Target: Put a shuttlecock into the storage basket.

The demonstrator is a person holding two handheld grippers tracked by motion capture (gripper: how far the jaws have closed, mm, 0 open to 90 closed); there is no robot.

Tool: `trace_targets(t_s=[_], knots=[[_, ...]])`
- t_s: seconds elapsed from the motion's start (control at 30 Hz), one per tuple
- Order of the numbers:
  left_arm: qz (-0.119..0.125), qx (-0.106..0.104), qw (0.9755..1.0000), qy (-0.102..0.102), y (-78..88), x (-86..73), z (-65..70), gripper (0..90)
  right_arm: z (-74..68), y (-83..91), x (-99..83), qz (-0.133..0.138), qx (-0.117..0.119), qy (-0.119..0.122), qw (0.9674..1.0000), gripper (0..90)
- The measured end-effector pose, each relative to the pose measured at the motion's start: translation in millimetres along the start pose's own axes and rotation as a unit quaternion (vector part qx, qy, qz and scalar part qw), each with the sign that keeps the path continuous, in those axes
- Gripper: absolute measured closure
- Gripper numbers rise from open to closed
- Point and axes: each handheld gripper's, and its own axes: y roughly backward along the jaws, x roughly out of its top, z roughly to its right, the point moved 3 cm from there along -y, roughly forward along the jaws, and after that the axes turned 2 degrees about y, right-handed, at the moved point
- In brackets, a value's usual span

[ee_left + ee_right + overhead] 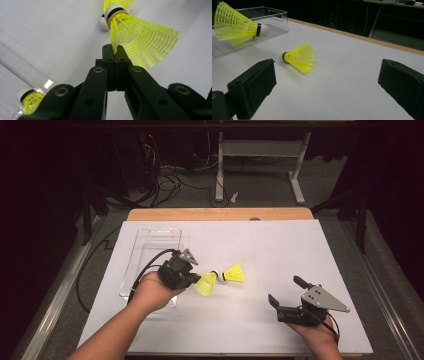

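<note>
Our left gripper (192,279) has its fingers (110,53) pressed together on the skirt edge of a yellow mesh-skirted plastic shuttlecock with a white cork tip (206,283). In the left gripper view the skirt rim sits clamped between the tips and the cork end points away from us. This held shuttlecock is off the white paper-covered worktop (280,250), just right of the clear rectangular plastic tray (150,242).

A second yellow plastic shuttlecock (234,274) lies on its side on the worktop, just beside the held one, their cork ends close together. We can't tell if they touch.

In the left gripper view a third yellow shuttlecock (30,100) sits inside the clear tray, at lower left, partly hidden by the gripper body.

Our right gripper (284,296) has its fingers (254,85) spread wide with nothing between them. It sits low over the worktop at the near right, well apart from both shuttlecocks, aimed toward them in the right gripper view.

Tray is at the worktop's left side, long axis running away from us. Wooden worktop edge (220,214) shows at the far side. Beyond it: dark floor with cables (170,180) and a grey desk frame (260,155).
</note>
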Motion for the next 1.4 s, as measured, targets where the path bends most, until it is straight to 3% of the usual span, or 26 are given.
trace_targets(t_s=[0.8,1.4], knots=[[0.012,0.027,0.9993,0.023,31.1,-1.5,-21.8,90.0,-0.5,0.5,0.5,0.001,0.000,0.002,1.0000,2.0],[0.015,0.053,0.9969,0.057,50.2,-10.1,-47.3,90.0,-0.6,0.7,0.9,0.001,0.001,0.002,1.0000,2.0]])
